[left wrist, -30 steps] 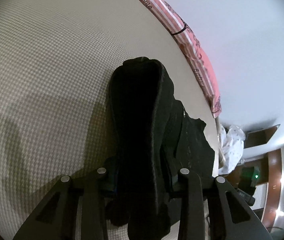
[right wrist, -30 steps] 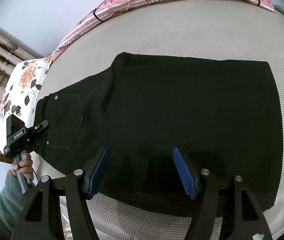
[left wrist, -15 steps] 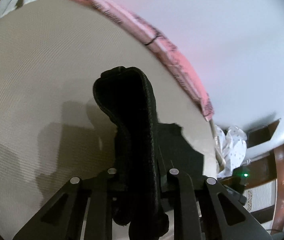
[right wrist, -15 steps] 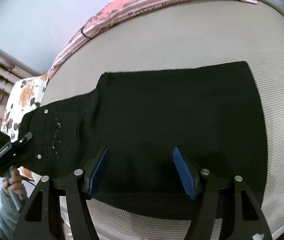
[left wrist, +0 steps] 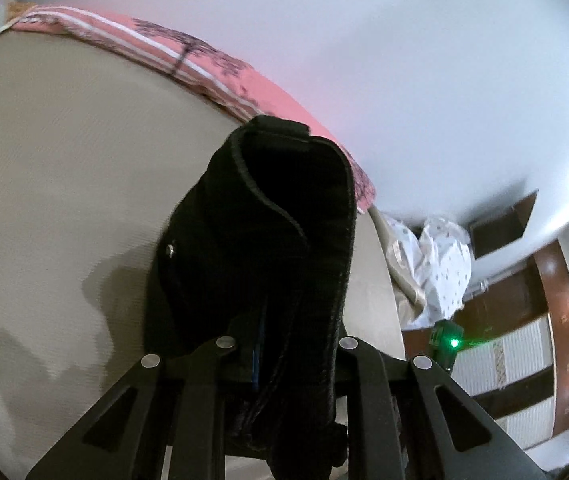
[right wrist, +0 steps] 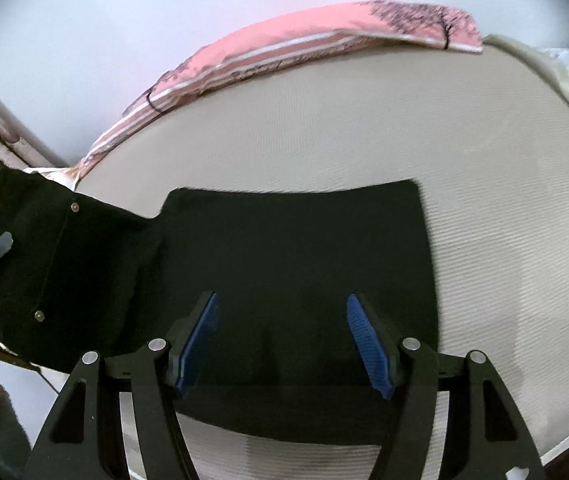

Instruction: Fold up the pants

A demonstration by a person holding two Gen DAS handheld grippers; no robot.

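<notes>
Pants point(left wrist: 268, 248) clamped in left gripper point(left wrist: 284, 360)

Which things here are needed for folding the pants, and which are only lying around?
Needed:
- black pants, spread on the bed, one end lifted
- left hand-held gripper, shut on that end
- right hand-held gripper, open above the pants

Only lying around:
- pink blanket
- white dotted cloth
- device with green light
</notes>
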